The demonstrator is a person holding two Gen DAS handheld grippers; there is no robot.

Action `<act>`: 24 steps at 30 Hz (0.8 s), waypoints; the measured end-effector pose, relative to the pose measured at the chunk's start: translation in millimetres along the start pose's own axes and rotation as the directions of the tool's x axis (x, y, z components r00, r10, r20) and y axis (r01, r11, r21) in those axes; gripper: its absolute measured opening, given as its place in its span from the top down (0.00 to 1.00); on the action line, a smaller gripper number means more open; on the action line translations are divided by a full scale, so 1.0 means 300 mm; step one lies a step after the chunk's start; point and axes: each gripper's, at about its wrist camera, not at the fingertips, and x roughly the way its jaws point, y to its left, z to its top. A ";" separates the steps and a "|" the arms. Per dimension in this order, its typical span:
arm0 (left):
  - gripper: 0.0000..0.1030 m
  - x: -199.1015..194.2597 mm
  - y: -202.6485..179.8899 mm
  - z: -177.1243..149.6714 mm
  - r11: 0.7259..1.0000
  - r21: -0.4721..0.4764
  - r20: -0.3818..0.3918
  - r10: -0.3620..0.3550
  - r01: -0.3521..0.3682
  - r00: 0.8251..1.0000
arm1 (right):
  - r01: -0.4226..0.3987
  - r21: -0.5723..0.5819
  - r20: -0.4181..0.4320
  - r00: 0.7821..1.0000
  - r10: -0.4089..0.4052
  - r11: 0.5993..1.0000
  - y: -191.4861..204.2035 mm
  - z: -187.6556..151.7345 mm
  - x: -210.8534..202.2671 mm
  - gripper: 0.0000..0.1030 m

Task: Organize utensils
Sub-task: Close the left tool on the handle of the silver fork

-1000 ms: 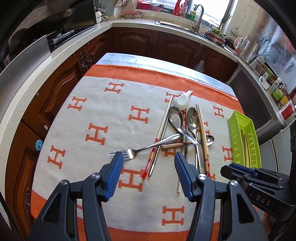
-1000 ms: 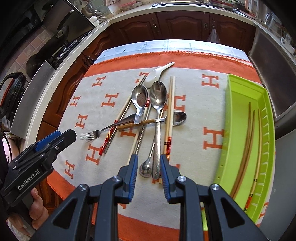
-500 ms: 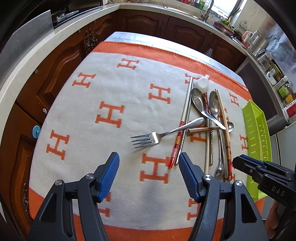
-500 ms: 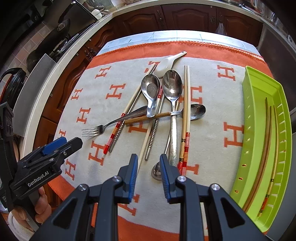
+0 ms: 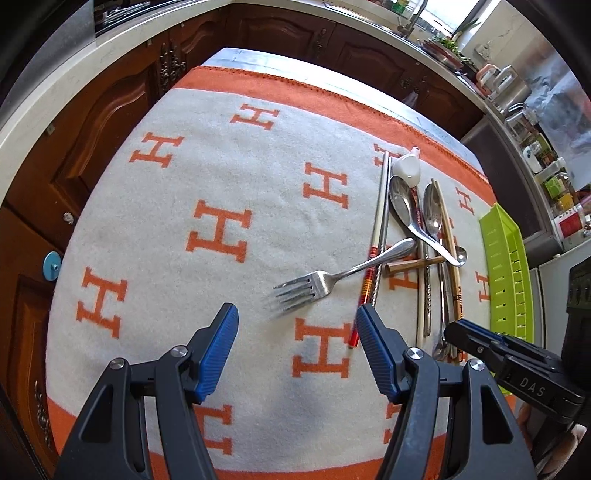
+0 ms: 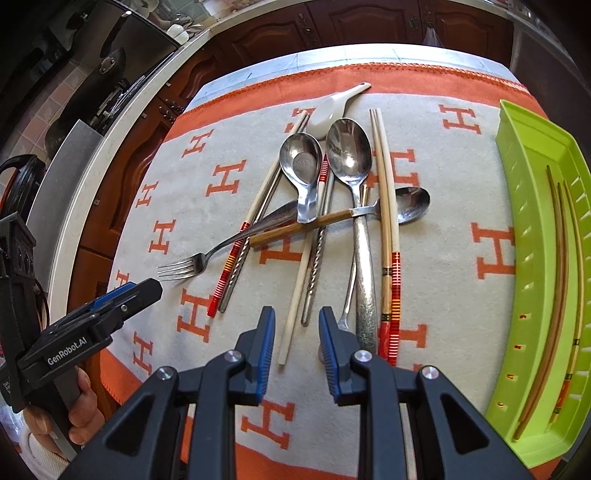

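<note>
Table (image 6: 332,55), pale top showing only at its far edge, covered by a grey blanket (image 6: 443,236) with orange border and orange H motifs. On the blanket: a crossed heap of utensils, namely fork (image 6: 192,264), metal spoons (image 6: 349,155), white ceramic spoon (image 6: 327,112) and chopsticks (image 6: 386,221). At the right edge, a green tray (image 6: 524,206) holding further chopsticks.

Home kitchen. Dark wooden cabinets (image 5: 288,29) under a pale worktop (image 5: 55,77); sink tap (image 5: 415,18) by a bright window at the far right corner; stove (image 6: 110,92) along the left; jars (image 5: 554,177) at right.
</note>
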 end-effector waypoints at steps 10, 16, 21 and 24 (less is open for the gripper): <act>0.37 0.083 -0.053 0.088 0.962 0.272 0.018 0.007 -0.011 1.000 | 0.003 0.050 0.003 1.000 -0.003 0.999 -0.013 -0.002 0.033 0.76; 0.37 0.130 -0.104 0.095 0.911 0.411 0.006 0.041 -0.040 0.999 | 0.011 0.052 -0.004 1.000 -0.011 0.999 -0.019 -0.004 0.043 0.76; 0.42 0.175 -0.161 0.058 0.851 0.520 0.006 0.085 -0.076 0.996 | 0.016 0.044 -0.014 1.000 -0.015 0.999 -0.017 0.002 0.052 0.76; 0.43 0.198 -0.183 0.044 0.833 0.548 0.002 0.095 -0.081 0.995 | 0.016 0.033 -0.014 1.000 -0.016 0.999 -0.012 0.006 0.053 0.76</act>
